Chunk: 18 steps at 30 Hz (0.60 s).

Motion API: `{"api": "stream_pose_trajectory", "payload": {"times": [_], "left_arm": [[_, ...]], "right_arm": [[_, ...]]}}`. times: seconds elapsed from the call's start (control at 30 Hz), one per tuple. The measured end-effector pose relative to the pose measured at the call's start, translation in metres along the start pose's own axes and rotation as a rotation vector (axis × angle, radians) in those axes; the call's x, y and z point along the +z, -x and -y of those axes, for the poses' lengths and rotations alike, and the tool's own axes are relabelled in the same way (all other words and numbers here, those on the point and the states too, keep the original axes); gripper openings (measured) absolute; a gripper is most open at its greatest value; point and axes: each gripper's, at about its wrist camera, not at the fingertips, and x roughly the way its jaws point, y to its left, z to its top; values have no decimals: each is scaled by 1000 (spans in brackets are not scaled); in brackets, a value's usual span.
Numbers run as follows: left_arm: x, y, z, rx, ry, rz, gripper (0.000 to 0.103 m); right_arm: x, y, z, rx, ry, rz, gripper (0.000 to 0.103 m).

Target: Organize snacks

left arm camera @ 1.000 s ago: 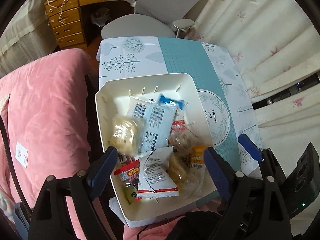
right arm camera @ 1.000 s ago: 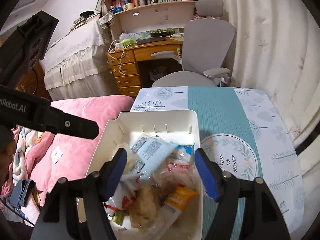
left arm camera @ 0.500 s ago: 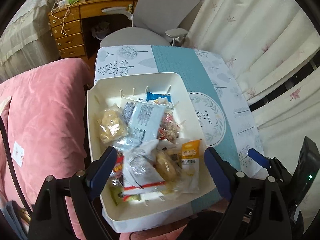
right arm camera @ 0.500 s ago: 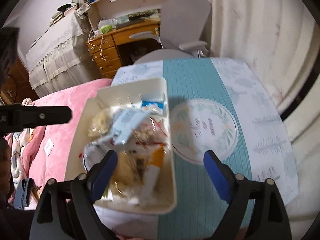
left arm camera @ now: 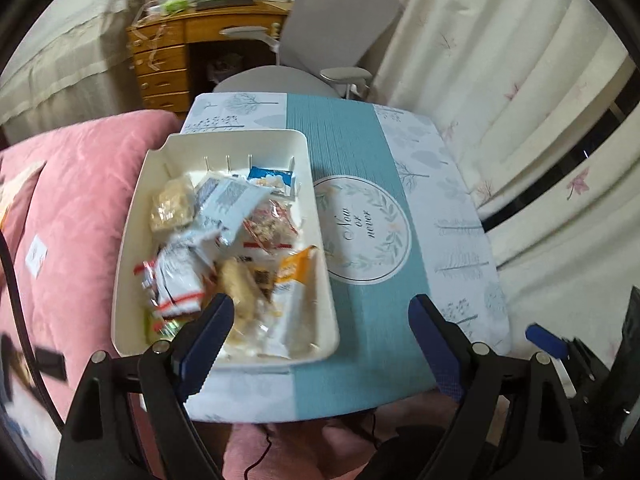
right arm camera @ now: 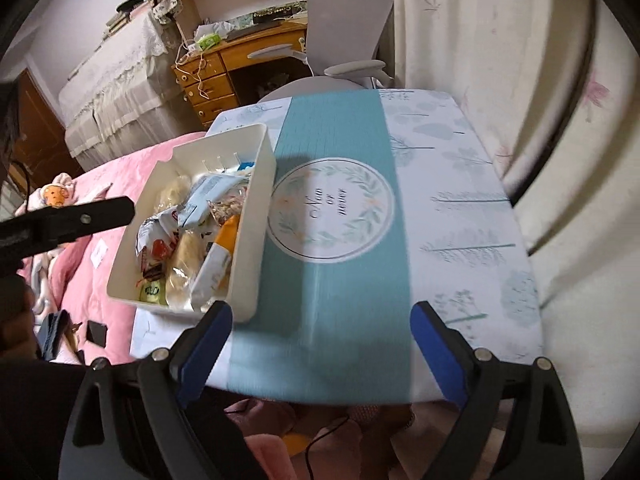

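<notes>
A white plastic bin [left arm camera: 132,216] [right arm camera: 256,184] stands on the left side of a small table with a teal and white cloth [left arm camera: 356,128] [right arm camera: 336,280]. It holds several wrapped snacks: a pale cracker pack [left arm camera: 172,204], a blue-white packet [left arm camera: 228,204], a red-trimmed pack [left arm camera: 270,226] and an orange bar [left arm camera: 294,270] [right arm camera: 224,236]. My left gripper [left arm camera: 320,344] is open and empty above the table's near edge, its left finger over the bin's near corner. My right gripper [right arm camera: 320,348] is open and empty over the teal strip, right of the bin.
A pink blanket [left arm camera: 64,208] lies left of the table. A grey office chair [left arm camera: 320,40] and a wooden desk [left arm camera: 168,60] stand behind it. Floral curtains [left arm camera: 500,80] hang to the right. The round printed emblem [right arm camera: 330,212] marks the table's middle.
Both grippers have moved right and back from over the bin, toward the table's near edge. The bin now sits left in both views. Both stay open and empty.
</notes>
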Motion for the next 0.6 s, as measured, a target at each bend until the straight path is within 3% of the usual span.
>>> {"api": "stream_pose_trajectory", "payload": {"times": [0.17,0.27,0.43,0.6], "left_arm": [[-22,13,36,8,22,14,88],[-30,22,55,24,-7,16,88],[-36,40,74,60,-30,36,93],[-37,52,81,100,-28,48,93]], "right_arm": [[-4,27,35,20,8,-14,94],[-2,34,48,97,-35,-51,95],[-1,47,46,136,-14,-47,95],[-4,66,36,118,54,-2,95]]}}
